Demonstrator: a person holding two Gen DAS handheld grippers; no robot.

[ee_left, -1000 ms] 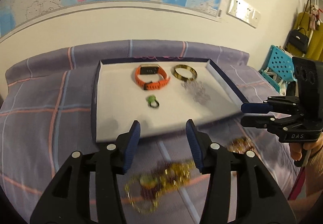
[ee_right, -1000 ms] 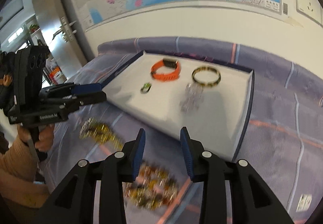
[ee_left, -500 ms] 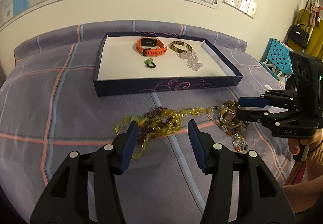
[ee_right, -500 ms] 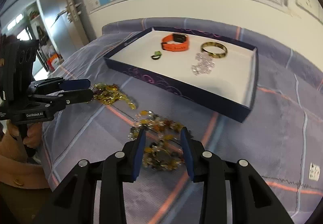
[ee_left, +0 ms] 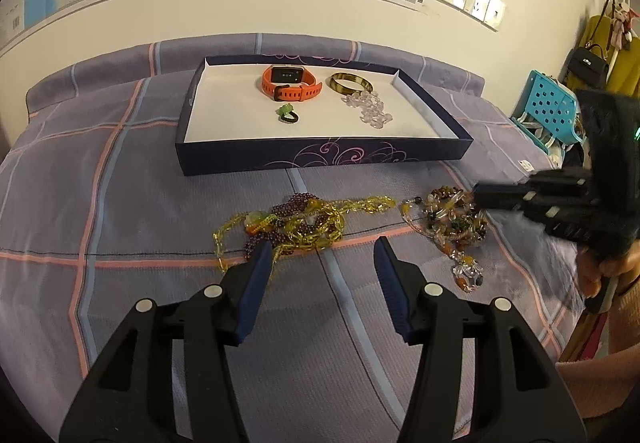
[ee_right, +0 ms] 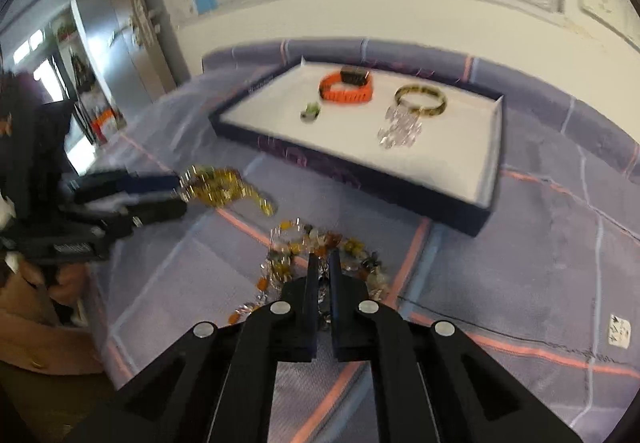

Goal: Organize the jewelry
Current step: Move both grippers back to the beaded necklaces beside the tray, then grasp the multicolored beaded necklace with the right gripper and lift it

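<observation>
Right gripper closes on the mixed-bead necklace; left gripper stays open.

Half a second ago the right gripper [ee_right: 324,267] stood spread above the mixed-bead necklace [ee_left: 448,219]; now its fingers are nearly together among the beads on the bedspread [ee_left: 120,203], so the pick-up for the tray [ee_left: 320,159] looks begun, though a firm hold isn't certain. The left gripper [ee_left: 320,263] remains spread, the yellow-and-purple bead tangle [ee_left: 292,223] just beyond its fingertips.
</observation>
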